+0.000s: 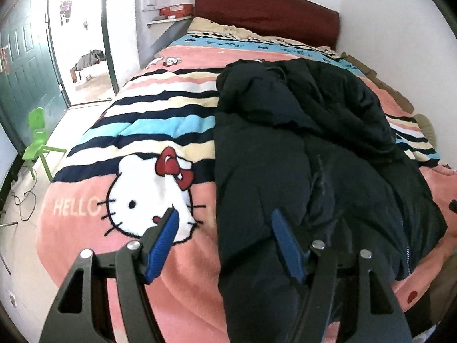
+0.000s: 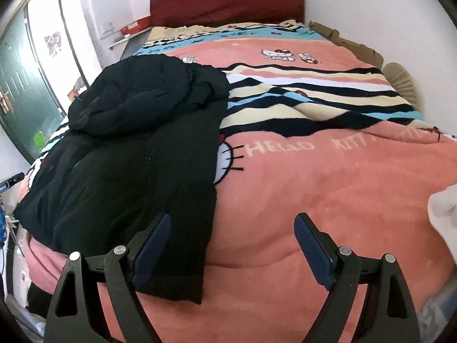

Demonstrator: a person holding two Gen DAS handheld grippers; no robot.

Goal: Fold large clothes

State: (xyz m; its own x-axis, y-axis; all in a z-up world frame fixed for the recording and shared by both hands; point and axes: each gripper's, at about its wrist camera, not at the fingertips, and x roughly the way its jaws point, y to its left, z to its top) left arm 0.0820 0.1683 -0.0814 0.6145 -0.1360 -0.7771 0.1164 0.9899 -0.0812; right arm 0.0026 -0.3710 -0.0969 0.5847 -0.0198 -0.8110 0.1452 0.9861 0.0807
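Note:
A large black padded coat (image 1: 300, 154) lies lengthwise on the pink Hello Kitty blanket (image 1: 177, 271), its hood bunched at the far end. My left gripper (image 1: 225, 220) is open and empty above the coat's near left edge, the right finger over the fabric. In the right wrist view the coat (image 2: 128, 157) lies to the left, a flap hanging toward the near edge. My right gripper (image 2: 232, 223) is open and empty, its left finger over the coat's near right edge, its right finger over bare blanket (image 2: 328, 185).
The bed has a dark red headboard (image 1: 265, 8). A green plastic chair (image 1: 38, 140) and a green door (image 1: 25, 63) stand left of the bed. White walls bound the right side. A fan-like object (image 2: 400, 83) sits at the bed's right edge.

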